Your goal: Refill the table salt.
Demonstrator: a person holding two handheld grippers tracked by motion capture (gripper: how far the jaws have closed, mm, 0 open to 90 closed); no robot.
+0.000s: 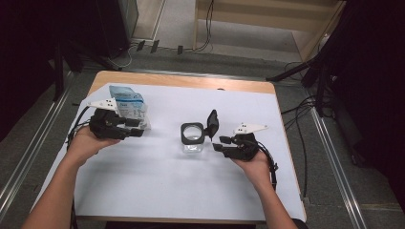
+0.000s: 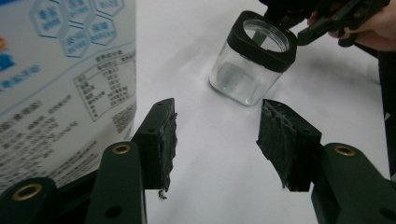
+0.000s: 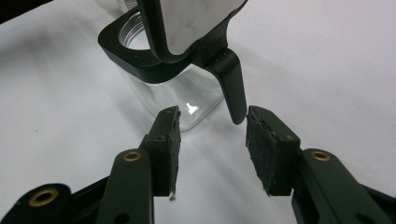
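Our left gripper (image 1: 137, 130) and right gripper (image 1: 218, 143) both gape empty, so we judge the glass jar (image 1: 193, 138) mid-table, hinged lid (image 1: 212, 123) raised, slick and breakable, best gripped by its black collar (image 2: 261, 44).

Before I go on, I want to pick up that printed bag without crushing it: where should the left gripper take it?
Probably at its upper edge. The printed bag stands upright beside the left gripper, its broad flat face too wide for the open jaws. Coming from above, or from the side at a top corner, lets the pads pinch the thin seam rather than the filled body.
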